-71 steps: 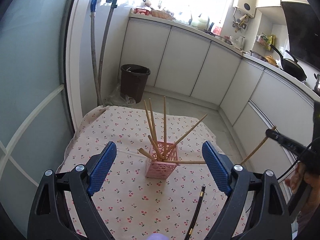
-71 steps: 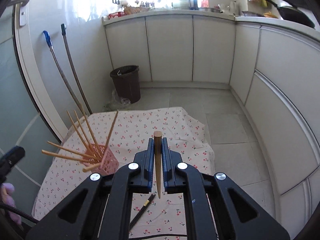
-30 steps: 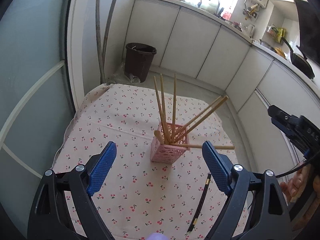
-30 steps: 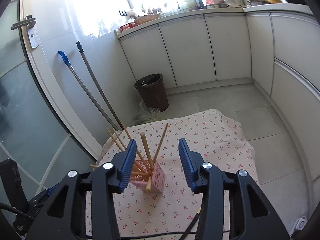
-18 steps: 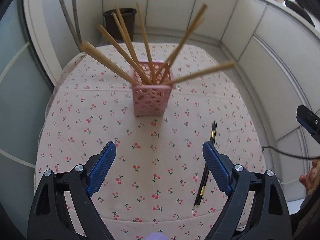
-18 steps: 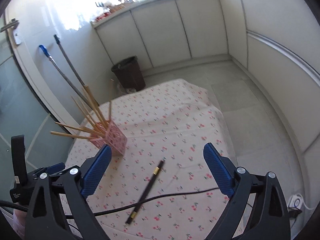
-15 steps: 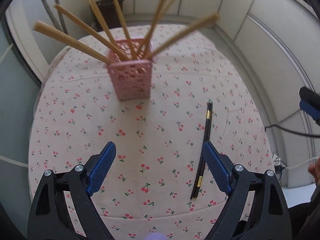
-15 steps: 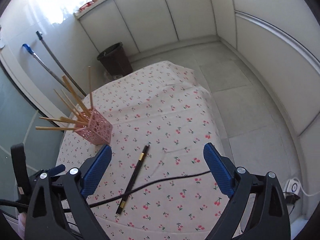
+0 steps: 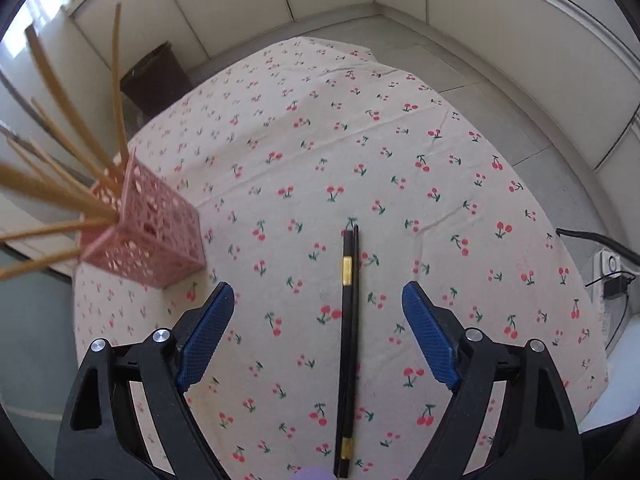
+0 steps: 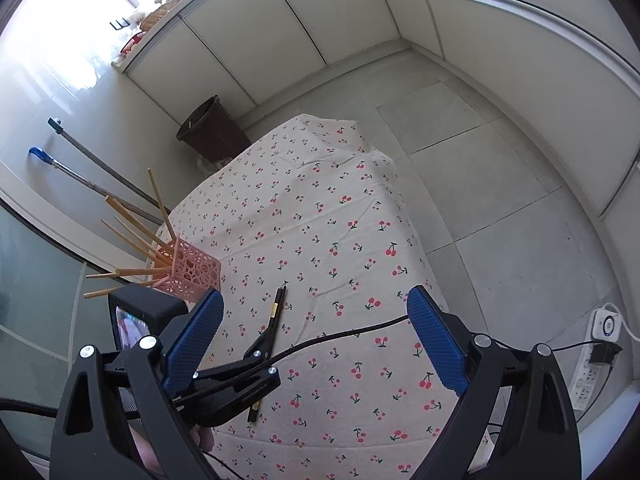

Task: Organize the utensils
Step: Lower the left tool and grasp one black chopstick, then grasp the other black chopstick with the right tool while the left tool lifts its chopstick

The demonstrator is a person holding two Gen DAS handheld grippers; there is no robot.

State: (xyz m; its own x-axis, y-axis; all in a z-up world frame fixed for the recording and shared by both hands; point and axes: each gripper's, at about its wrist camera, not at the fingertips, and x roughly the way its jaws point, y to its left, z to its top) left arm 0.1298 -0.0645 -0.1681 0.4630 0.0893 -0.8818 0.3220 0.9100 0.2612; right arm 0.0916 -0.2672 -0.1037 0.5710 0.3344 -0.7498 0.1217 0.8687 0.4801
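A pair of black chopsticks with gold bands [image 9: 347, 320] lies on the cherry-print tablecloth [image 9: 400, 152]. My left gripper [image 9: 318, 300] is open, and the chopsticks lie between its blue pads, just below them. A pink lattice holder [image 9: 148, 232] with several wooden chopsticks [image 9: 76, 124] stands to the left. In the right wrist view the left gripper [image 10: 256, 354] hangs over the black chopsticks [image 10: 276, 310], and the pink holder [image 10: 192, 270] is at the left. My right gripper [image 10: 314, 310] is open and empty, higher above the table.
A black cable [image 10: 340, 336] crosses the cloth near the table's front. A brown bin [image 10: 212, 128] and mop handles [image 10: 100, 176] stand by the wall. White cabinets [image 10: 304, 20] line the room. A power strip [image 10: 600, 344] lies on the floor at the right.
My right gripper opened and let its wooden chopstick into the pink holder, then drew back. My left gripper came down and right until the black chopsticks lay between its pads.
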